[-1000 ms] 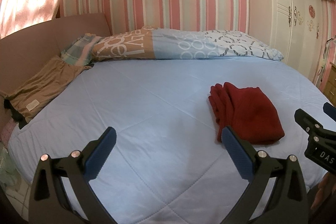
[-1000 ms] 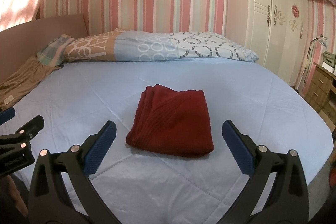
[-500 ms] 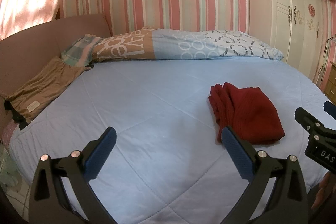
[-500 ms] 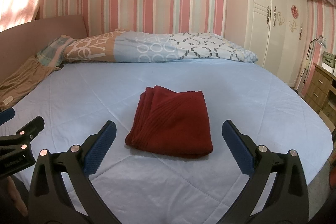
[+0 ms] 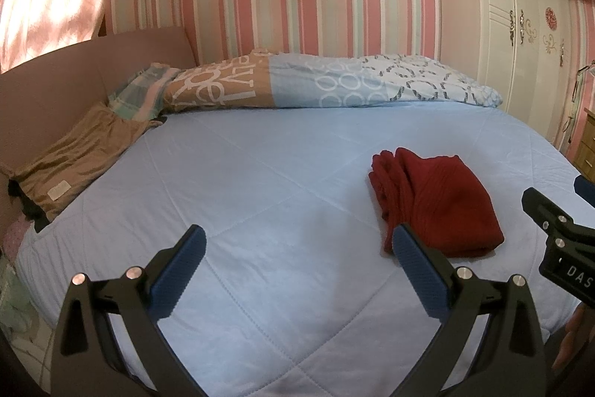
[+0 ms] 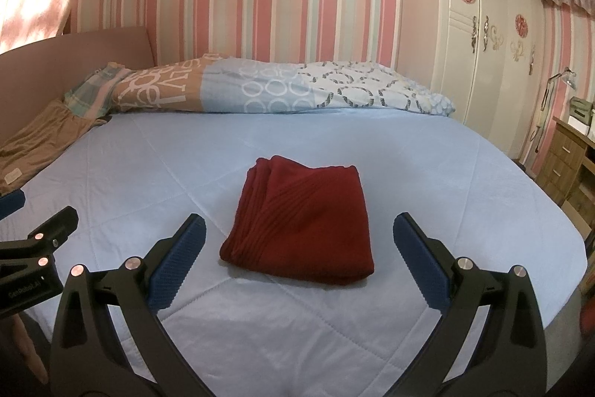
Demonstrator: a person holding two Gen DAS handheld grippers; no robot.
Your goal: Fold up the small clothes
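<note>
While the folded red garment point(image 6: 301, 222) lies alone, a brown garment point(image 5: 74, 155) sits well apart.

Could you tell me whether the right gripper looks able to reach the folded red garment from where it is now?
Probably yes. The right gripper is open and points straight at the folded red garment, which lies alone on the blue bedspread; nothing lies between them, and the left gripper sits off to one side.

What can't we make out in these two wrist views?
- Red folded garment: type unclear, since the folds hide its shape in both views.
- Tan garment: label too small to read, left view; cut by the edge in the right view.
- Right gripper: mostly cut off by the edge in the left view.
</note>
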